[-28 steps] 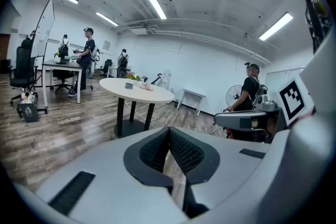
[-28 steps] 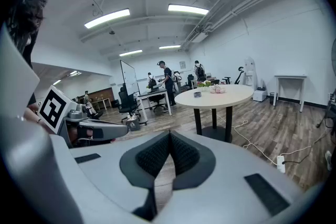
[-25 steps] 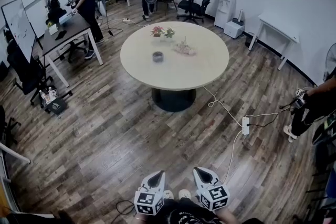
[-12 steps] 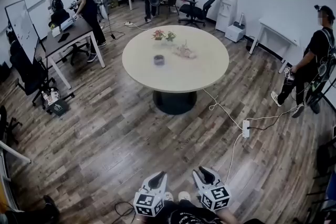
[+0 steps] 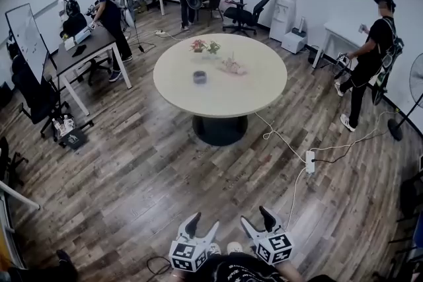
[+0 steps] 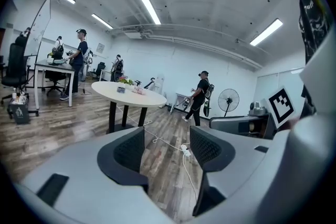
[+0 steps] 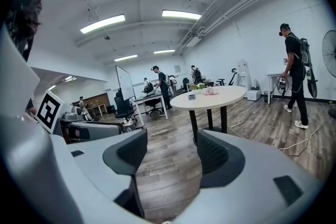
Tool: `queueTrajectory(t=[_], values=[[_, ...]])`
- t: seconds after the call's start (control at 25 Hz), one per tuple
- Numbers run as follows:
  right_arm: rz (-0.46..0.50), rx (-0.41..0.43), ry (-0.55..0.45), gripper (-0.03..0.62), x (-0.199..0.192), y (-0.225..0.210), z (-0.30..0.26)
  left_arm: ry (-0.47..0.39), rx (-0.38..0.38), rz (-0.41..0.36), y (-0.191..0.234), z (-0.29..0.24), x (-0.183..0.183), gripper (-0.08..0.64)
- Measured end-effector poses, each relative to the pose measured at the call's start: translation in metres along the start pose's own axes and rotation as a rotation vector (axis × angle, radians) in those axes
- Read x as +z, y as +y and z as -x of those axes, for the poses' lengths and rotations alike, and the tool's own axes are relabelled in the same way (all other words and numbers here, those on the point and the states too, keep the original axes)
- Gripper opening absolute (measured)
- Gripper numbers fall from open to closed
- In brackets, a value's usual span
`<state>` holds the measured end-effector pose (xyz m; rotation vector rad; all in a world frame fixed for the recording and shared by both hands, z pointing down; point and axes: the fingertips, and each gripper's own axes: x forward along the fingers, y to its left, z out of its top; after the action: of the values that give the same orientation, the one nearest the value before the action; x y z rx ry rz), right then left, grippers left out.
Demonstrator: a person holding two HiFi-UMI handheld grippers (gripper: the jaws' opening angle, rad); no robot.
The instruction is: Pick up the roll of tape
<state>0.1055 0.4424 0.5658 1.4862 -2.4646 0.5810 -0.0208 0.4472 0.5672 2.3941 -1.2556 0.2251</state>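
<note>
The roll of tape [image 5: 199, 77] is a small dark ring lying on the round table [image 5: 251, 92], far ahead of me across the floor. It also shows on the table top in the left gripper view, roll of tape [image 6: 121, 89], and in the right gripper view, roll of tape [image 7: 192, 96]. My left gripper [image 5: 203, 224] and right gripper [image 5: 258, 220] are side by side at the bottom of the head view, close to my body. Both have just been opening. The left gripper [image 6: 165, 145] and right gripper [image 7: 170, 152] stand open with only floor between the pads.
Potted flowers [image 5: 205, 45] and a pink bundle [image 5: 232, 64] share the table. A power strip [image 5: 308, 160] with white cables lies on the wood floor at the right. A person [image 5: 370, 56] walks at the right; others stand by a desk [image 5: 86, 46] at the left.
Both grippers were shut and now stand open. The person at the right has walked from the right edge toward the back of the room. My view has shifted slightly.
</note>
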Motion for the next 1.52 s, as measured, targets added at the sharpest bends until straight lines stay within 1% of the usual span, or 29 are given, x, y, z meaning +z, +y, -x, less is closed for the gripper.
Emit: queueTrajectory(t=[0.12,0.28,0.4,0.52,0.72,0.96,1.08,1.16,1.28,1.4,1.52], values=[[-0.009,-0.013,-0.011,0.285,-0.004,0.003,-0.002,0.021,-0.009,-0.029,0.006,0.001,-0.006,0.276],[-0.029,-0.014,0.002,0.288,-0.013,0.005,-0.006,0.014,-0.032,-0.030,0.008,0.002,-0.004,0.276],[-0.037,-0.003,0.023,0.290,-0.020,0.006,-0.012,0.022,-0.012,-0.028,0.014,0.000,-0.008,0.276],[-0.043,0.008,0.036,0.290,-0.023,-0.003,-0.022,0.025,0.003,-0.025,0.018,-0.010,-0.008,0.276],[-0.047,0.038,0.050,0.290,-0.012,-0.029,-0.052,0.018,0.022,-0.014,0.025,-0.042,0.002,0.276],[0.003,0.102,0.070,0.288,0.020,-0.068,-0.100,0.030,0.065,0.004,0.037,-0.098,0.025,0.276],[0.032,0.126,0.065,0.288,0.038,-0.090,-0.125,0.023,0.084,-0.001,0.044,-0.132,0.039,0.276],[0.047,0.134,0.056,0.288,0.051,-0.108,-0.141,0.006,0.095,-0.013,0.048,-0.155,0.053,0.276],[0.045,0.133,0.054,0.288,0.065,-0.140,-0.160,-0.023,0.117,-0.023,0.053,-0.187,0.071,0.276],[0.032,0.136,0.061,0.288,0.073,-0.165,-0.171,-0.023,0.127,-0.016,0.053,-0.208,0.080,0.276],[0.033,0.146,0.067,0.287,0.080,-0.181,-0.181,-0.024,0.138,0.006,0.053,-0.225,0.085,0.276]])
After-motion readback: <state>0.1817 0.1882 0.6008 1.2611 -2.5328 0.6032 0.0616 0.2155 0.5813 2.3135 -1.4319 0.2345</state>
